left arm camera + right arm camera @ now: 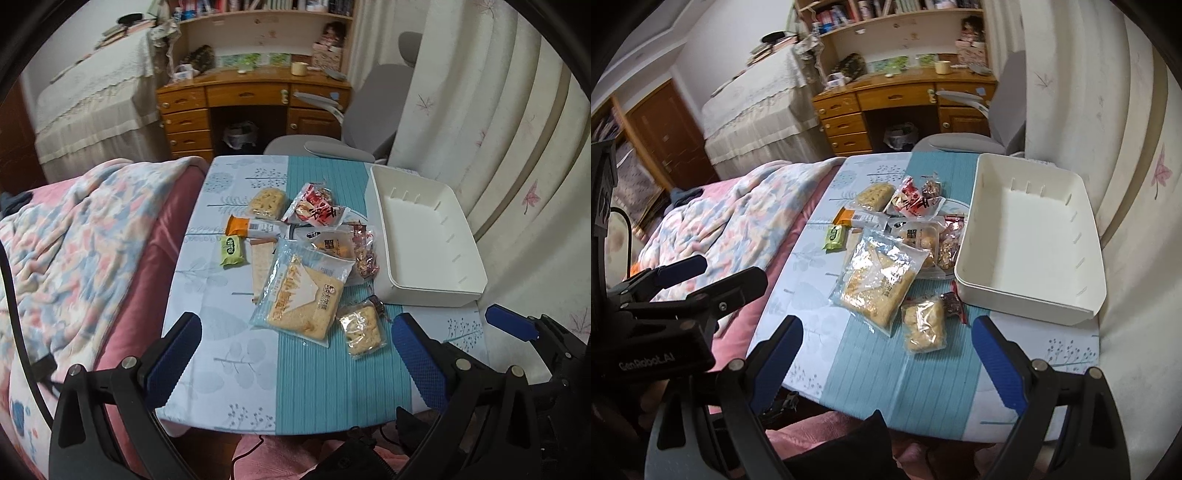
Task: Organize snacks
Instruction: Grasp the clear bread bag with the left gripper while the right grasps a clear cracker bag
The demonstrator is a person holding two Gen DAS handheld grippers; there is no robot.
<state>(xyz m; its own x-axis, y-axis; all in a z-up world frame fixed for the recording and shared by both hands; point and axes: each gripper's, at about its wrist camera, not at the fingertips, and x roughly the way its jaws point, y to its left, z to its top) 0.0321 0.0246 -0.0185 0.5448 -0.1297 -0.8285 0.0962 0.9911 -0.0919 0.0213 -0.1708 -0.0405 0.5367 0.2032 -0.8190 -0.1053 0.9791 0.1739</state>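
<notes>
Many snack packs lie in a heap in the middle of the bench, which wears a blue and teal cloth. The big clear bag of crackers is on top at the near side. Just beside it, to the right, sits a small clear pack with a pale cake. A little green pack lies apart on the left, next to an orange pack. At the far end are a red and white bag and a pale bumpy cake.

1 white bin stands on the right side of the bench, touching the heap, with nothing inside.

The left gripper hangs over the near edge, spread wide, holding nothing. The right gripper is spread wide too, with nothing in it.

A bed with a flowery blanket is on the left. A curtain hangs on the right, and a wooden desk and grey chair stand behind.
</notes>
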